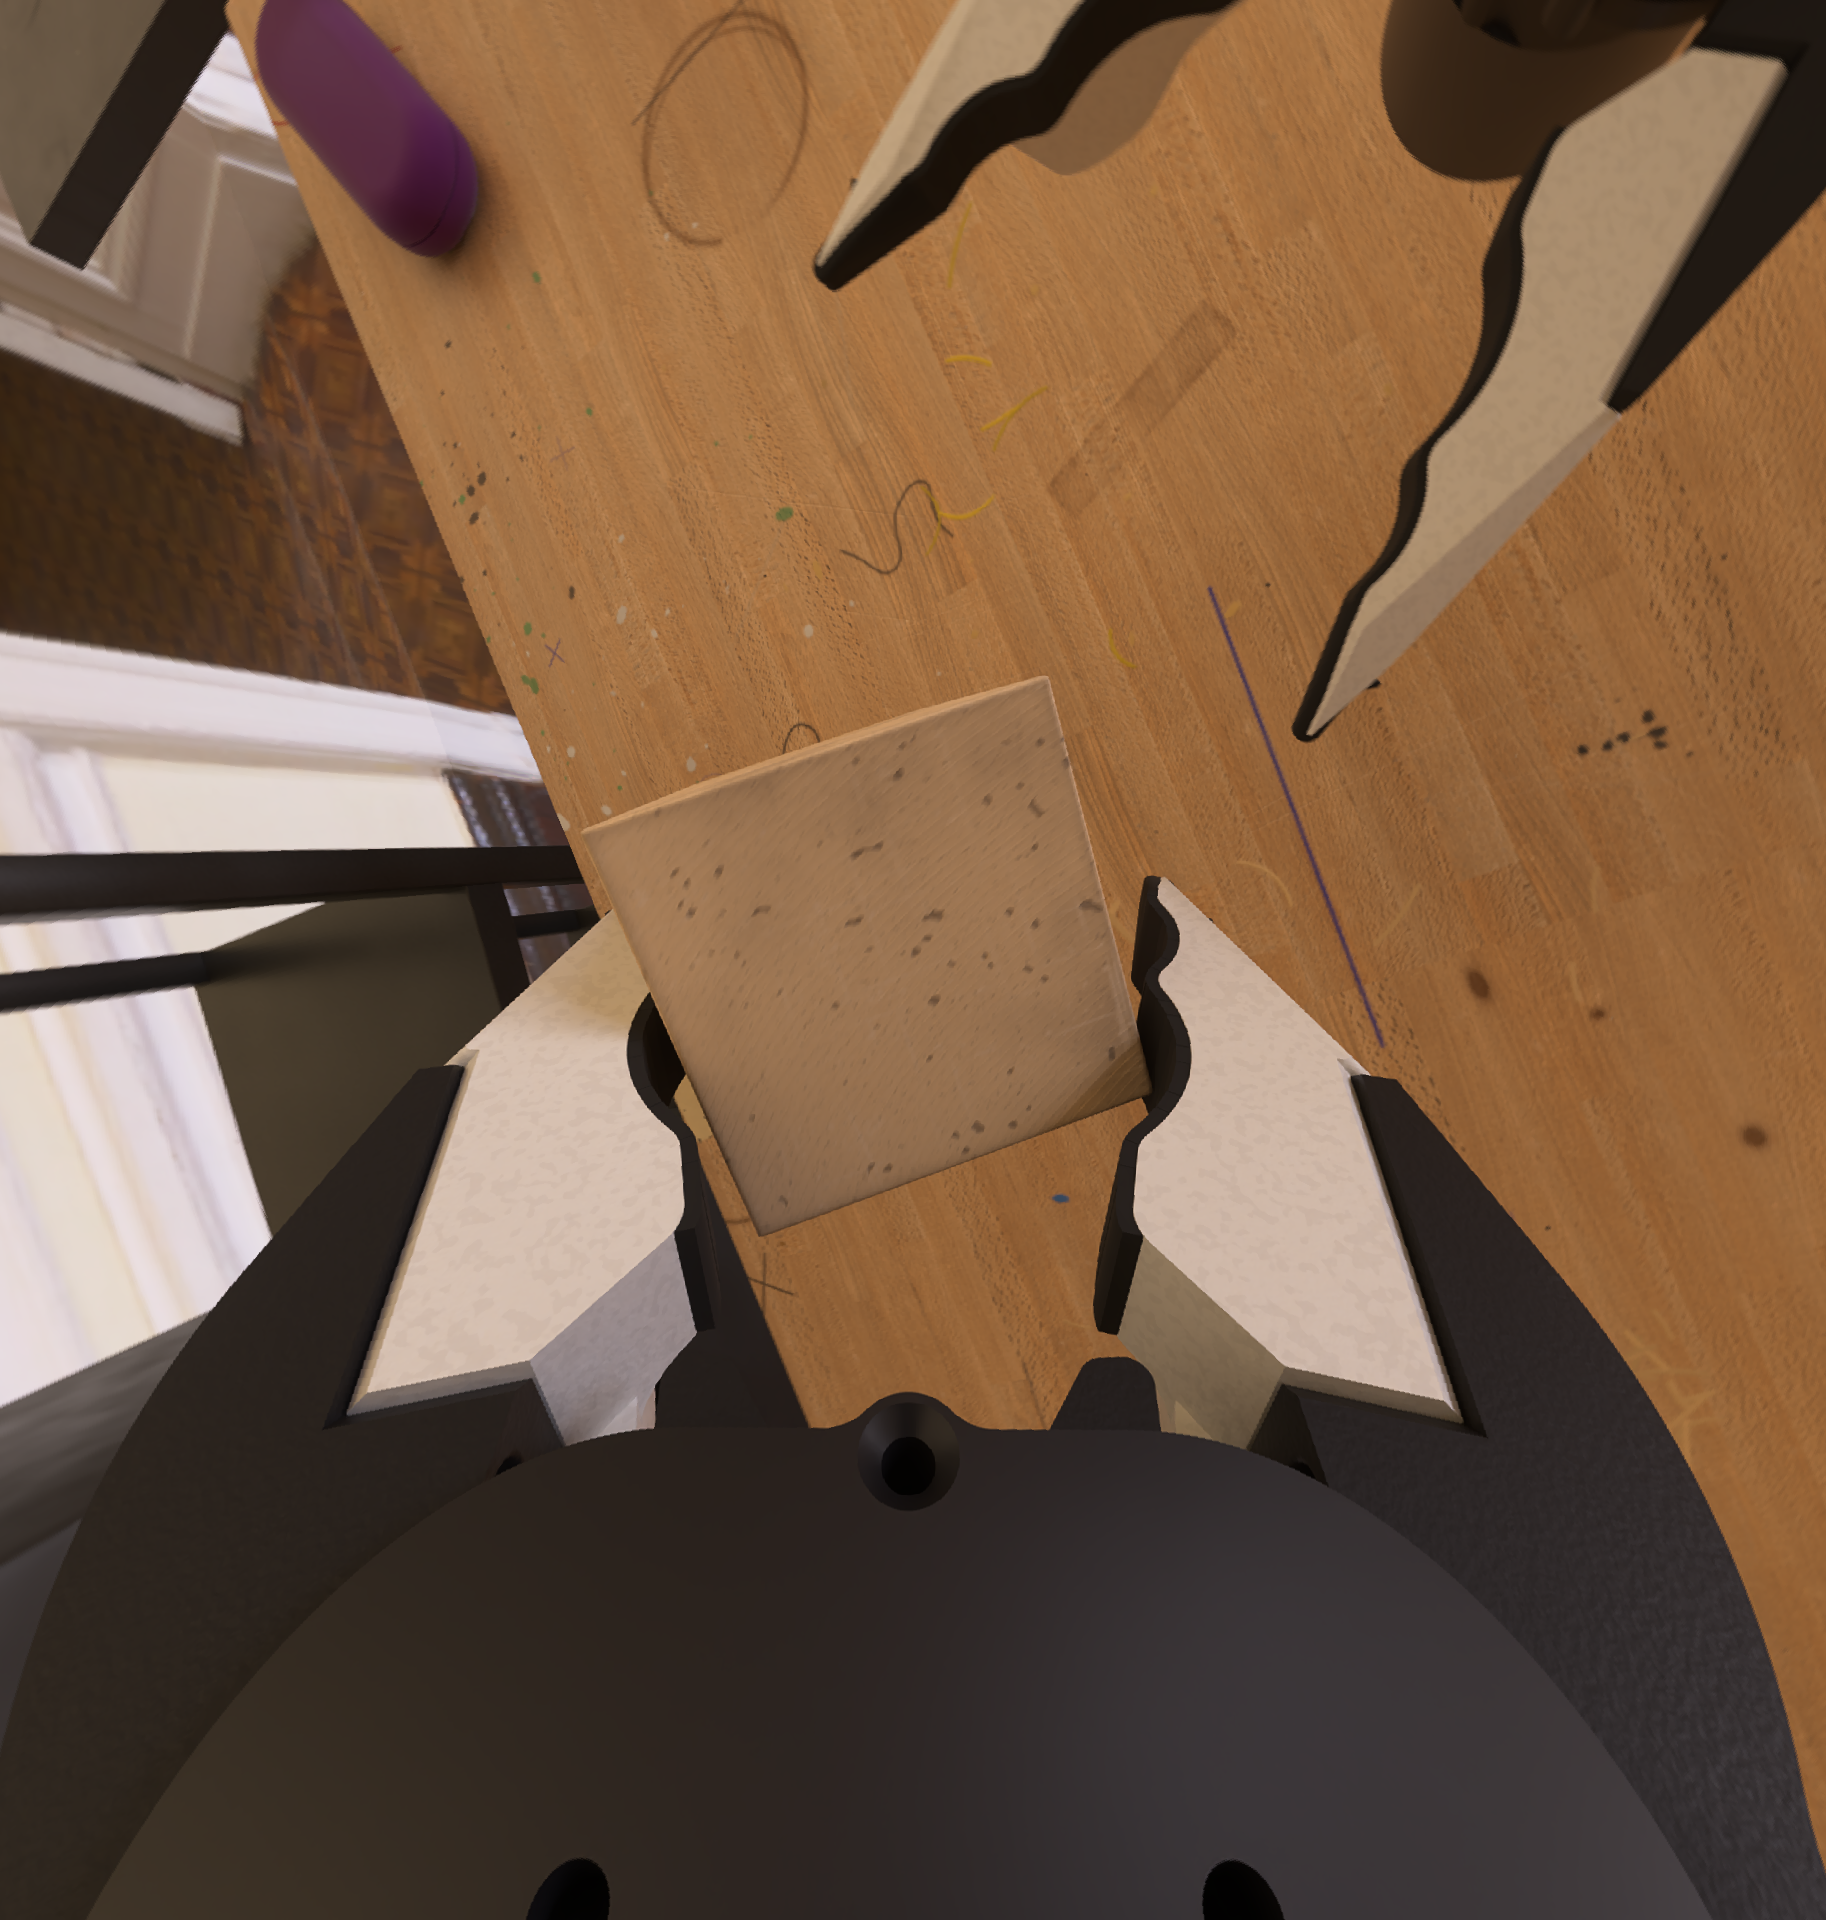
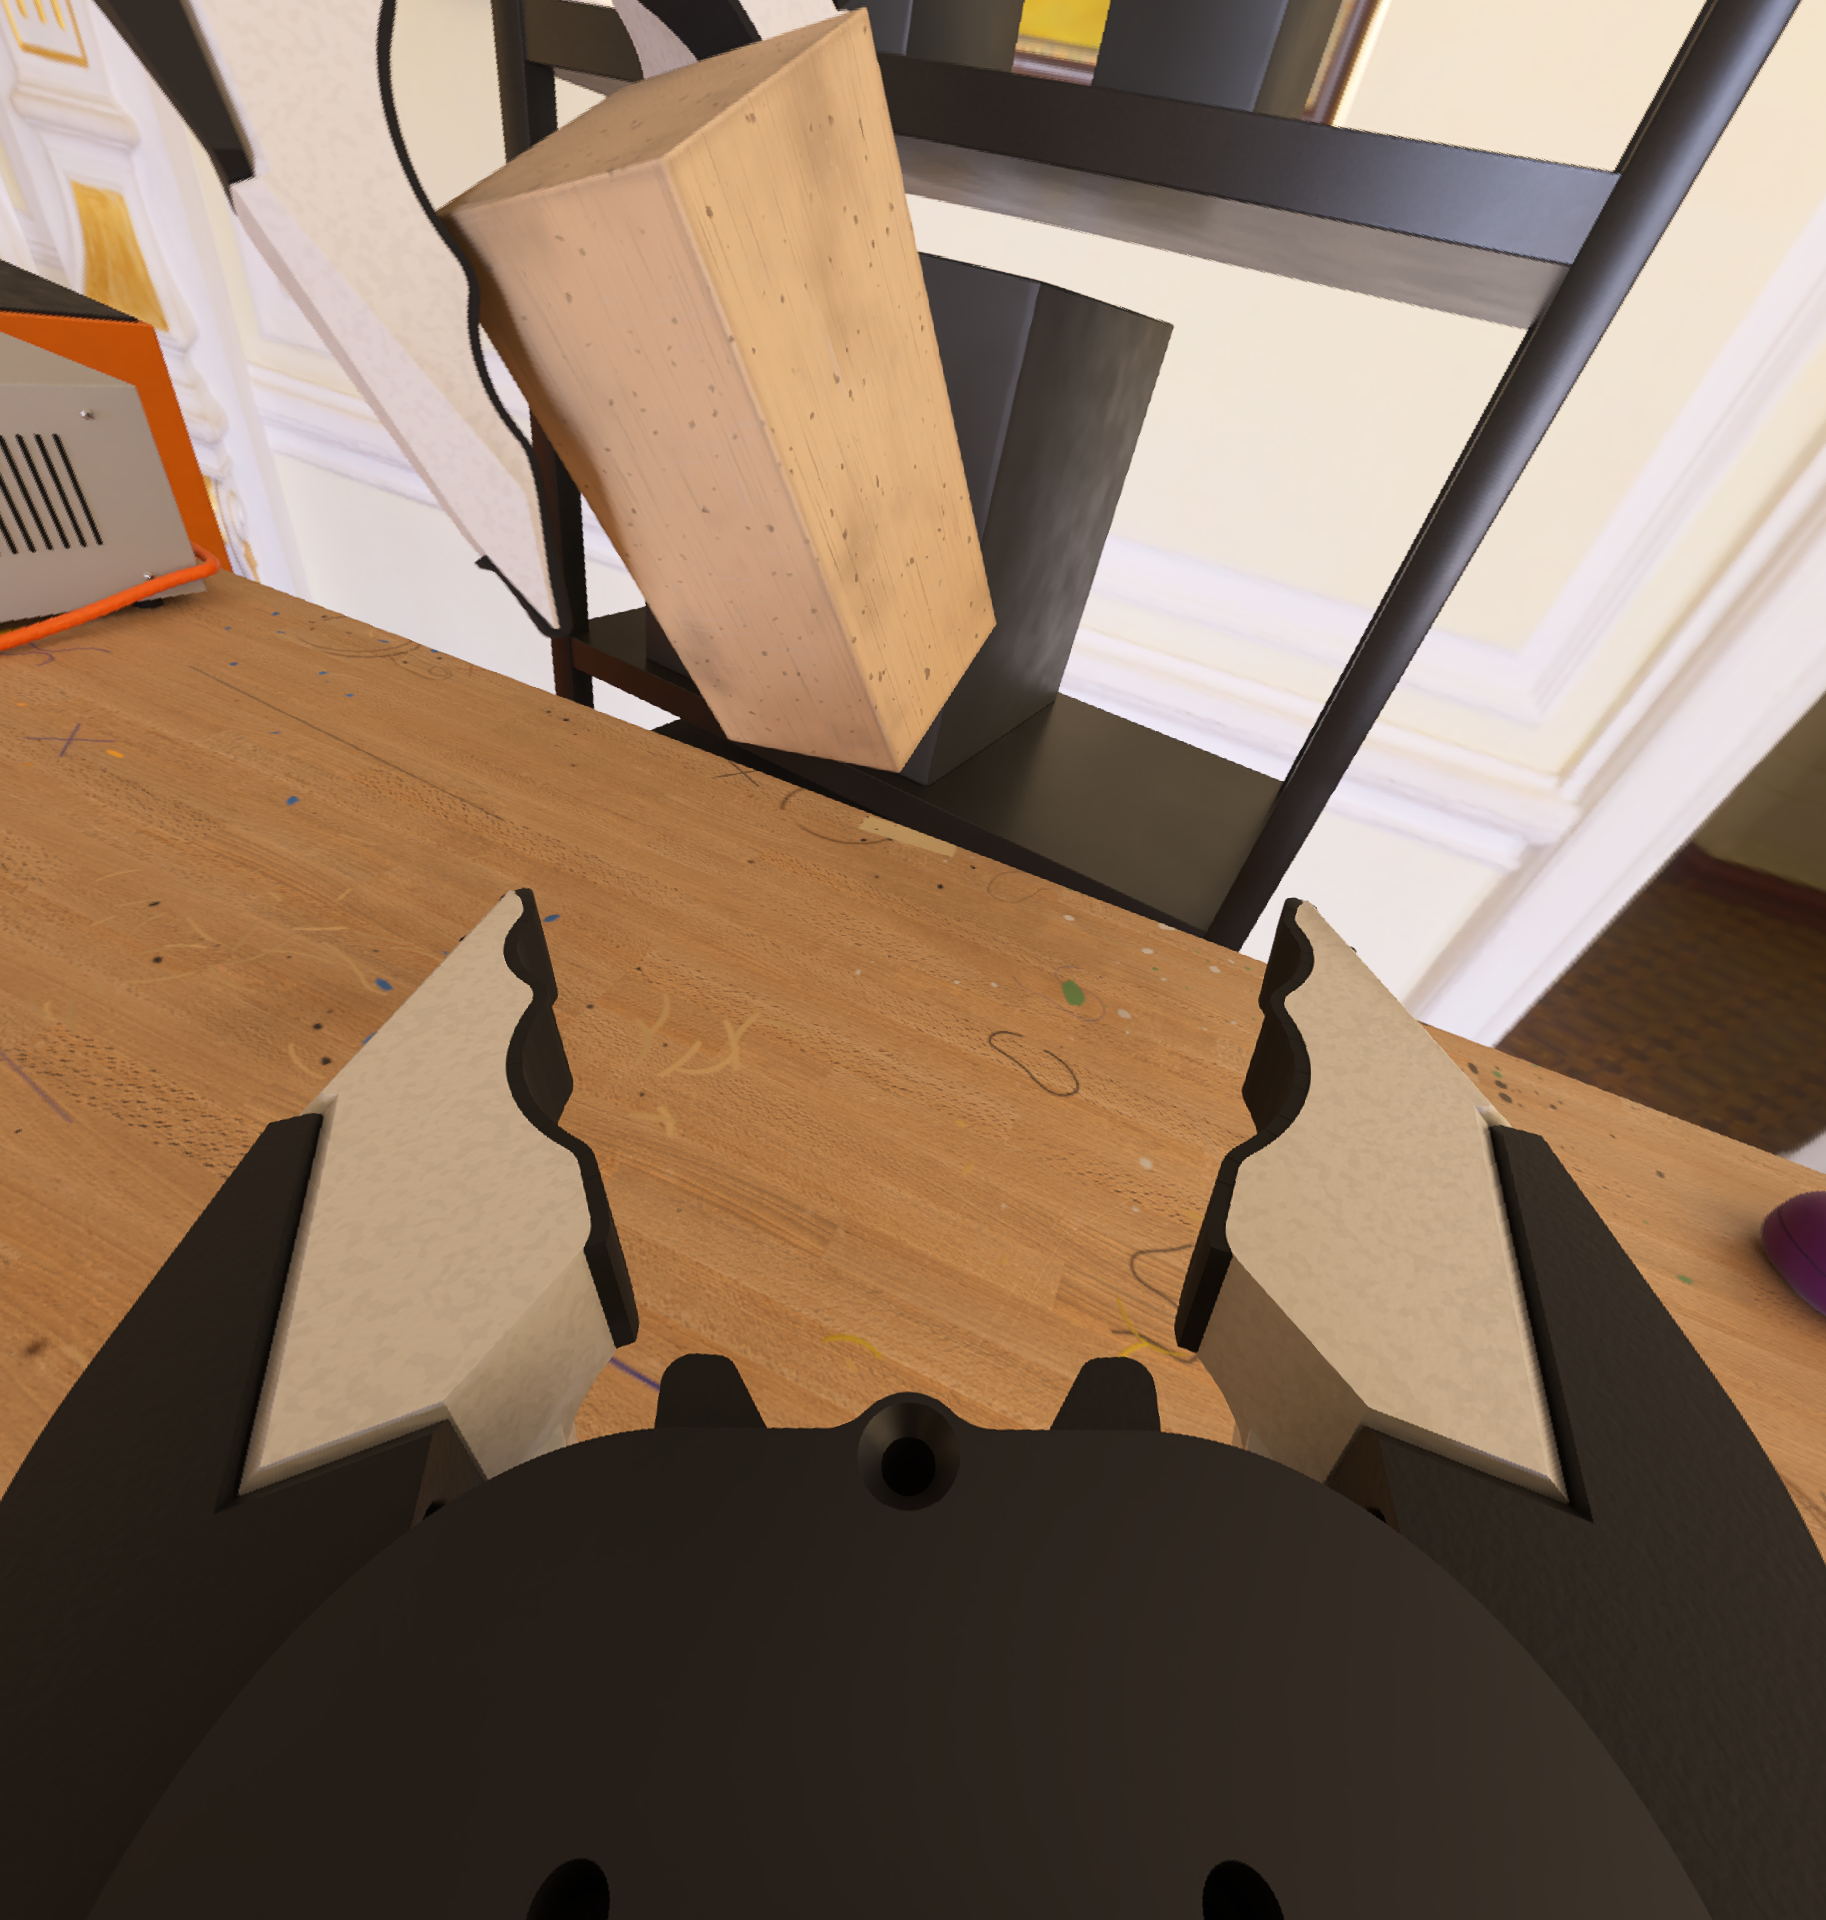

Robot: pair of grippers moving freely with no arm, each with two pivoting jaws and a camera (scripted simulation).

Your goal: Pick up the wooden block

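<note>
One wooden block (image 1: 867, 956) sits clamped in the left gripper (image 1: 893, 1023); the right gripper (image 2: 909, 1122) gapes empty.

a scuffed, paint-flecked wooden tabletop (image 2: 784, 1091) carries a rounded purple case (image 1: 369, 135) near one edge and a grey metal box with an orange frame and vent slots (image 2: 47, 488) at another. behind the table stands a black metal shelf unit (image 2: 1252, 197).

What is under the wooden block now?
The wooden block hangs tilted above the table edge in the left gripper. Bare tabletop shows below; nothing touches its bottom end.
</note>
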